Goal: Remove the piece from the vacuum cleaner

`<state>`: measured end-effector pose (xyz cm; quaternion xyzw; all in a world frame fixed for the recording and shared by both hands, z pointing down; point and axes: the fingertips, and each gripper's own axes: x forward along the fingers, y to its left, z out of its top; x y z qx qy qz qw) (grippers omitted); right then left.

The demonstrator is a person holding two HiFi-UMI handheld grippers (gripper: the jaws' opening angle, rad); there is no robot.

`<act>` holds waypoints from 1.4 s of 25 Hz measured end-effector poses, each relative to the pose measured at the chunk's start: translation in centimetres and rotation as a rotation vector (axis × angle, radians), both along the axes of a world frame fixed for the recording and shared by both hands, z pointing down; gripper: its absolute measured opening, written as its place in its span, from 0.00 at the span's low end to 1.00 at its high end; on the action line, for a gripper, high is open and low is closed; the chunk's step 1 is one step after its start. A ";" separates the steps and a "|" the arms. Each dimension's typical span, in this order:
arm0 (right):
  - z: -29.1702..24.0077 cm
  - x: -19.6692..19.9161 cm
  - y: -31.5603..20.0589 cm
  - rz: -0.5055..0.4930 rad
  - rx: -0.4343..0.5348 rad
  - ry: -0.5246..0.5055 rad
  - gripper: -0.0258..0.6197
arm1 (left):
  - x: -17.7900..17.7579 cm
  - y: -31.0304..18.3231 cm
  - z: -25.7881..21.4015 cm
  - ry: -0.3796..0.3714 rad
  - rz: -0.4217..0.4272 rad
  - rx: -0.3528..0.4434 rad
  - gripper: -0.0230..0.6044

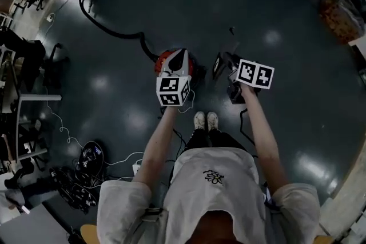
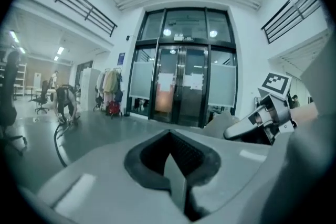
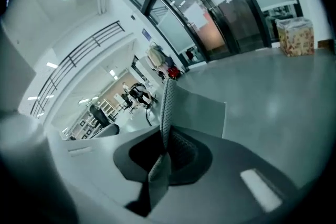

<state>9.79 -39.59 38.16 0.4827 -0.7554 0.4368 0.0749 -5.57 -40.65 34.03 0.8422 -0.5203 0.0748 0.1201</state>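
The red vacuum cleaner (image 1: 197, 68) stands on the dark floor just ahead of the person's shoes. Its black hose (image 1: 108, 31) runs off to the far left. My left gripper (image 1: 178, 56) hangs over the cleaner's top; in the left gripper view its jaws (image 2: 177, 178) meet with nothing between them. My right gripper (image 1: 231, 72) is to the right of the cleaner, apart from it. It is shut on a flat grey piece (image 3: 197, 115) with a dotted edge, which stands up out of the jaws (image 3: 159, 168). The same piece looks dark in the head view (image 1: 221, 64).
Thin white cables (image 1: 63, 128) and a dark bundle of gear (image 1: 86, 157) lie on the floor at the left. Desks and chairs (image 1: 23, 60) line the left edge. A box (image 1: 337, 17) sits at the far right. Glass doors (image 2: 181, 86) face the left gripper.
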 end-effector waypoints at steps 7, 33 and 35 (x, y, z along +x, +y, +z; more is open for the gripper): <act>-16.6 -2.0 -1.6 -0.057 0.376 0.015 0.11 | -1.4 -0.2 -17.7 0.034 -0.040 0.338 0.04; -21.1 -4.9 3.5 -0.123 0.560 0.050 0.10 | -1.2 4.6 -21.0 0.072 -0.072 0.426 0.04; -21.3 -5.0 3.5 -0.127 0.570 0.060 0.10 | -1.2 4.6 -21.0 0.072 -0.074 0.424 0.04</act>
